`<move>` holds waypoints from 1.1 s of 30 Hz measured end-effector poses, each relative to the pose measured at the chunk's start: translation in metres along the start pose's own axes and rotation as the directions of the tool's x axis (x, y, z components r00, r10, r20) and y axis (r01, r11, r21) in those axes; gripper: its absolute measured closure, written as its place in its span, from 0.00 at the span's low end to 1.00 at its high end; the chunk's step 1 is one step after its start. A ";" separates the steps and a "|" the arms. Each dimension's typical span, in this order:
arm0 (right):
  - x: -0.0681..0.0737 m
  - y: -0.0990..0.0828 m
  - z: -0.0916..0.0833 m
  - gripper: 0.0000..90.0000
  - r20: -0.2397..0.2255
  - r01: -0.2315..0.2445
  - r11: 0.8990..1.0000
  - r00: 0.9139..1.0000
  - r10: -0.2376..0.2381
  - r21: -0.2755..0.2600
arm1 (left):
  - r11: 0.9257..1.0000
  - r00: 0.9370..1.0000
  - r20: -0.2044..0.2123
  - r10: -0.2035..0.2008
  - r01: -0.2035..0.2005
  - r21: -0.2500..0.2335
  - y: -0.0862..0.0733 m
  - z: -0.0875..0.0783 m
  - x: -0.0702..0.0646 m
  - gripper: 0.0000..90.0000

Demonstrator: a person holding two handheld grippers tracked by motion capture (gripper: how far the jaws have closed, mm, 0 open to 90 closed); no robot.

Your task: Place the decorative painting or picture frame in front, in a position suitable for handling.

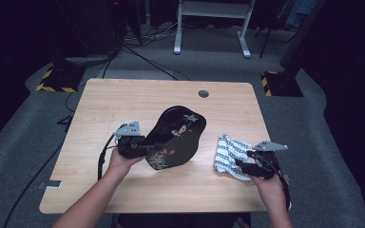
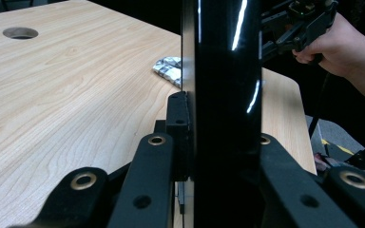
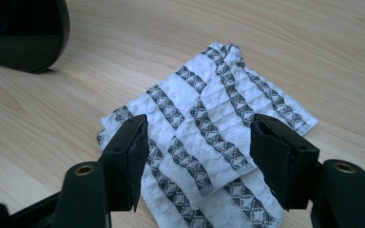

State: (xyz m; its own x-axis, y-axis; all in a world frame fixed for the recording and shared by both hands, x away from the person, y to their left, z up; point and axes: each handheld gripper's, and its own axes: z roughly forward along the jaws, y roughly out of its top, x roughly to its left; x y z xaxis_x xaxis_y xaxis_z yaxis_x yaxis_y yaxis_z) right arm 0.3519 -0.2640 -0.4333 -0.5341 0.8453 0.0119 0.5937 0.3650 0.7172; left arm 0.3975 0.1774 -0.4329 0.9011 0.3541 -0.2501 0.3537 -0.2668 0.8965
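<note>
A glossy black tray (image 1: 180,133) with a painted flower pattern lies across the middle of the wooden table (image 1: 123,99). My left gripper (image 1: 154,147) is shut on its near-left rim. In the left gripper view the tray's rim (image 2: 223,57) runs between the pads of that gripper (image 2: 221,137). A crumpled white cloth (image 1: 228,149) with grey patterned stripes lies to the tray's right. My right gripper (image 1: 241,164) hovers at the cloth's near edge. Its jaws (image 3: 199,142) stand open over the cloth (image 3: 218,95), with no pad pressing on it. The tray's rounded end (image 3: 19,33) rests on the table beyond.
A round cable hole (image 1: 203,93) sits near the table's far edge. Bare wood spreads to the left and far side. Yellow-and-black floor markers (image 1: 57,83) and a white frame (image 1: 214,23) stand on the grey floor beyond. The right hand (image 2: 342,42) shows past the tray.
</note>
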 end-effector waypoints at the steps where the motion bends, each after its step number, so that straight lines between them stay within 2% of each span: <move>1: 0.000 0.000 0.000 0.43 0.000 0.000 1.000 1.000 0.000 0.000 | 1.000 1.000 0.001 -0.010 0.010 -0.002 -0.001 -0.001 0.001 0.89; 3: 0.000 0.000 0.000 0.43 0.000 0.001 1.000 1.000 -0.001 -0.001 | 1.000 1.000 0.004 -0.026 0.026 0.000 -0.003 -0.003 0.005 0.89; 10: 0.000 0.001 0.000 0.43 -0.003 0.000 1.000 1.000 0.000 -0.001 | 1.000 1.000 0.005 -0.005 0.005 0.014 -0.006 -0.008 0.005 0.88; 17: 0.000 0.002 0.001 0.43 -0.008 0.002 1.000 1.000 -0.002 -0.002 | 0.999 1.000 -0.002 -0.013 0.013 0.029 -0.009 -0.012 0.006 0.79; 19: 0.001 0.003 0.001 0.43 -0.009 0.003 1.000 1.000 -0.004 -0.003 | 1.000 1.000 0.001 -0.018 0.018 0.020 -0.009 -0.014 0.006 0.79; 23: 0.002 0.005 0.004 0.43 -0.016 0.008 1.000 1.000 -0.008 -0.002 | 1.000 1.000 -0.015 -0.020 0.021 0.014 -0.008 -0.018 0.005 0.71; 26: 0.003 0.008 0.004 0.43 -0.019 0.013 1.000 1.000 -0.013 -0.007 | 0.999 0.999 -0.012 -0.037 0.037 0.010 -0.009 -0.021 0.005 0.60; 29: 0.002 0.011 0.003 0.42 -0.018 0.014 1.000 1.000 -0.014 -0.013 | 0.999 0.998 -0.046 -0.042 0.043 0.017 -0.009 -0.025 0.005 0.48; 33: -0.001 0.015 0.001 0.43 -0.015 -0.002 1.000 1.000 0.002 -0.023 | 0.999 0.994 -0.098 -0.038 0.041 0.031 -0.011 -0.036 0.002 0.39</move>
State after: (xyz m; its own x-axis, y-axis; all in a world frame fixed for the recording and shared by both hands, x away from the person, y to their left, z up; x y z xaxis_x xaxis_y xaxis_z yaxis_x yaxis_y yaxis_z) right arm 0.3624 -0.2586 -0.4233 -0.5422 0.8399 0.0238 0.5809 0.3542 0.7328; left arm 0.3869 0.2129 -0.4301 0.8583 0.4499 -0.2470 0.3982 -0.2799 0.8736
